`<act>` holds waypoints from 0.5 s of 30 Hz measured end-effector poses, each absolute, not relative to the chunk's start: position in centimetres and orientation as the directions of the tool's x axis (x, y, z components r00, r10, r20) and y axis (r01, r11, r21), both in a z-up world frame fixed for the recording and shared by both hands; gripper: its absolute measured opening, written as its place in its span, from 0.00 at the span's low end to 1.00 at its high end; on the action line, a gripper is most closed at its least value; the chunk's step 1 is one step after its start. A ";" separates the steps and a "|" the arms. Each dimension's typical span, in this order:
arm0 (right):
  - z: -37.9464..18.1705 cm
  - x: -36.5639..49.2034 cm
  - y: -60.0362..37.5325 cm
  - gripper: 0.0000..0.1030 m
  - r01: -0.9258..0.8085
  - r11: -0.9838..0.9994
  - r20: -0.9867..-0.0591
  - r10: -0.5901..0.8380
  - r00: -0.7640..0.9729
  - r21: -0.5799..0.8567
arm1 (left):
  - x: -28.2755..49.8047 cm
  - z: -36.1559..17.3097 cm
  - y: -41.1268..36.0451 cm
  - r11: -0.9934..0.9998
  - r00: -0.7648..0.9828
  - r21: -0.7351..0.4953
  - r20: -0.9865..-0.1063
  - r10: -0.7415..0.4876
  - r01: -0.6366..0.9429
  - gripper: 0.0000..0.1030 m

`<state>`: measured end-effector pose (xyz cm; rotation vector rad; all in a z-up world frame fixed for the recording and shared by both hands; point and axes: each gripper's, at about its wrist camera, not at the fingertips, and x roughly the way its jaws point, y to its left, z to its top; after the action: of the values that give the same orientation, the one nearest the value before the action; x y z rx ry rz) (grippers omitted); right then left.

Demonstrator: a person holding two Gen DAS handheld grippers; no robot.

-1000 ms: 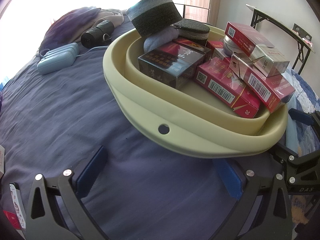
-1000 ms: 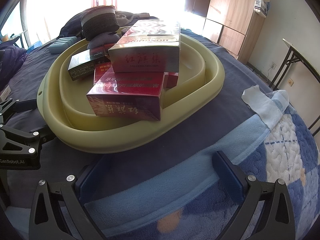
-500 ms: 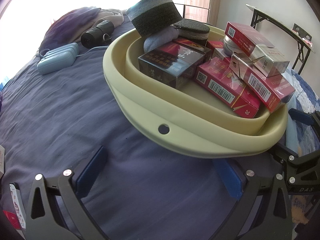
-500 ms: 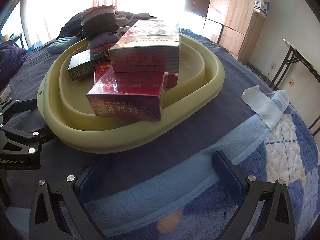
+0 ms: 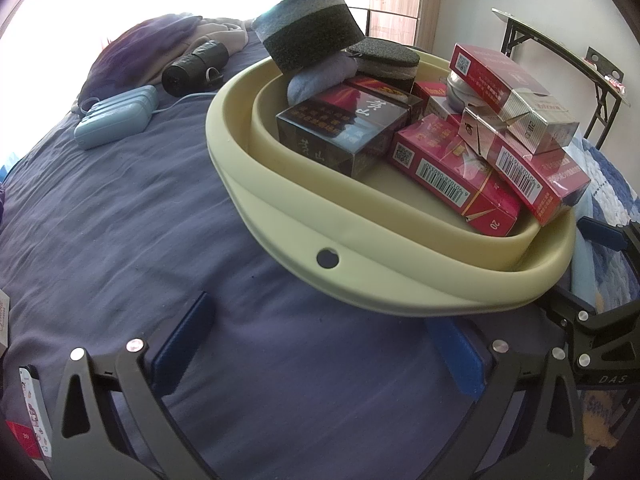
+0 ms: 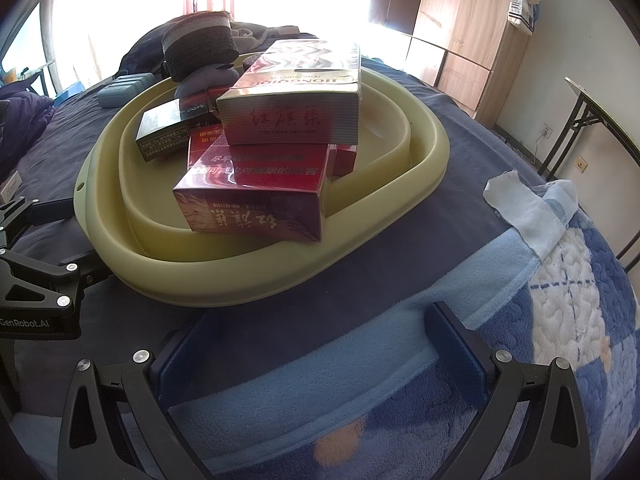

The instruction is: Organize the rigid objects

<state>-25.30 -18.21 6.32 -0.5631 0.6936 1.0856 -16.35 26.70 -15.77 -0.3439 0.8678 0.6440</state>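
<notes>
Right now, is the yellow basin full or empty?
Nearly full: the basin holds stacked cigarette boxes and dark sponges piled above its rim.

The basin point(image 5: 280, 216) is pale yellow-green. In it lie red boxes point(image 5: 452, 176) with white barcode panels, a silver-and-red box point(image 6: 292, 100), a dark box point(image 5: 340, 132) with a red top, and black sponges point(image 5: 312, 36) banded in grey. The bed point(image 5: 120, 240) sheet is dusky purple-blue. The blanket point(image 6: 560, 300) is light blue with white and dark-blue checks. The fingers point(image 6: 456, 348) carry dark-blue pads.
</notes>
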 end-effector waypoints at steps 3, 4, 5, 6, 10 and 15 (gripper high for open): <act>6.3 -25.3 -18.2 1.00 -0.927 0.368 -0.745 0.597 0.298 -0.077 | -16.4 -15.8 26.8 0.761 0.476 -0.024 -0.793 0.381 -0.649 1.00; 6.3 -25.3 -18.2 1.00 -0.927 0.368 -0.745 0.597 0.298 -0.077 | -16.4 -15.8 26.7 0.761 0.476 -0.024 -0.793 0.381 -0.648 1.00; 6.3 -25.2 -18.2 1.00 -0.927 0.367 -0.745 0.597 0.298 -0.077 | -16.4 -15.8 26.8 0.761 0.476 -0.024 -0.793 0.381 -0.649 1.00; 6.3 -25.3 -18.2 1.00 -0.927 0.367 -0.745 0.597 0.298 -0.077 | -16.4 -15.8 26.8 0.761 0.476 -0.024 -0.793 0.381 -0.649 1.00; 6.3 -25.3 -18.2 1.00 -0.927 0.367 -0.745 0.597 0.298 -0.077 | -16.4 -15.8 26.7 0.761 0.476 -0.024 -0.793 0.381 -0.648 1.00; 6.3 -25.2 -18.2 1.00 -0.927 0.367 -0.745 0.597 0.298 -0.077 | -16.4 -15.8 26.7 0.761 0.476 -0.024 -0.793 0.381 -0.648 1.00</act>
<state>-25.24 -18.24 6.33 -0.5632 0.6935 1.0860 -16.36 26.75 -15.78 -0.3439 0.8679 0.6440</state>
